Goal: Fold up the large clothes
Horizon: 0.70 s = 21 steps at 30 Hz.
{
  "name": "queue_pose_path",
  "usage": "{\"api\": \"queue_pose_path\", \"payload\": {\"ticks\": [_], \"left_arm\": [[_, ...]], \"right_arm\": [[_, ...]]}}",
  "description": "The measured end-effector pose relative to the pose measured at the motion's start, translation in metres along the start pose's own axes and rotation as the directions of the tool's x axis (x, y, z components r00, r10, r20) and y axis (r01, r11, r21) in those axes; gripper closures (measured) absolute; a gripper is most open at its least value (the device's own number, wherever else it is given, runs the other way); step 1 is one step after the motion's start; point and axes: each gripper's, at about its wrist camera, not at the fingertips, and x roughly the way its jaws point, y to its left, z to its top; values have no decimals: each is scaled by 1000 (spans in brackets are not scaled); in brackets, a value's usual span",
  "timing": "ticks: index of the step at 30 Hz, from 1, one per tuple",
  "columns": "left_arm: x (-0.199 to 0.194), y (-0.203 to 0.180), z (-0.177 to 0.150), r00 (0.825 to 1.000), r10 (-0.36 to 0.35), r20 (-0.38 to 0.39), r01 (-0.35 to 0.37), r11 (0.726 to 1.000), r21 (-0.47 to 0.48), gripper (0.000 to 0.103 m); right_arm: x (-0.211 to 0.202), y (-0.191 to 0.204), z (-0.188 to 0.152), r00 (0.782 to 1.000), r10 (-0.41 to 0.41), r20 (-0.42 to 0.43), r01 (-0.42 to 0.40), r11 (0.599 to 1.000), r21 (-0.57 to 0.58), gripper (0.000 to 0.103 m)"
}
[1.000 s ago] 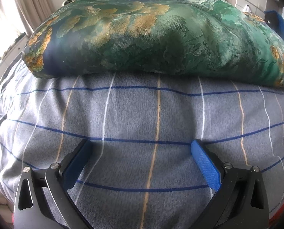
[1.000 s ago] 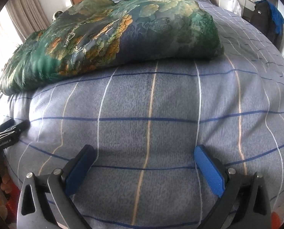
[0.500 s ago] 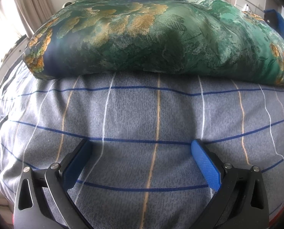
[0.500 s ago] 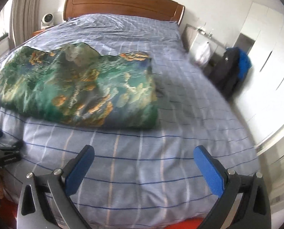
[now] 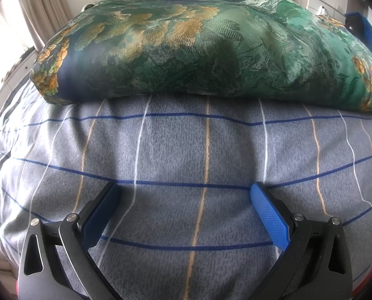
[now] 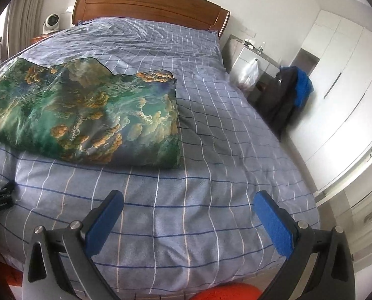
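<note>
Raised and pulled back from where it hung a second ago, the right claw (image 6: 188, 222) now looks over the whole bed (image 6: 210, 200) from beyond its foot edge, jaws spread wide with nothing between them. Earlier it hovered low over the cover, close to the garment. The left claw (image 5: 183, 212) has barely shifted: it hangs low over the cover near the foot edge, also spread wide and empty.

Further up, the garment (image 6: 86, 115), a green and gold patterned cloth, lies as a thick folded bundle on the bed's left half, its near edge well apart from both claws. Its shape matches the earlier frames.

With both claws empty and the right one backed away, the fold looks finished, or a fresh grasp is being lined up.

Beyond stands the headboard (image 6: 148, 7).
</note>
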Motion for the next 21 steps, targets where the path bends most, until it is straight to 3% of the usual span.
{"api": "queue_pose_path", "payload": {"ticks": [21], "left_arm": [[0, -1, 0, 1000, 2, 2, -2, 1000, -1, 1]], "right_arm": [[-2, 5, -1, 1000, -20, -1, 20, 1000, -15, 0]]}}
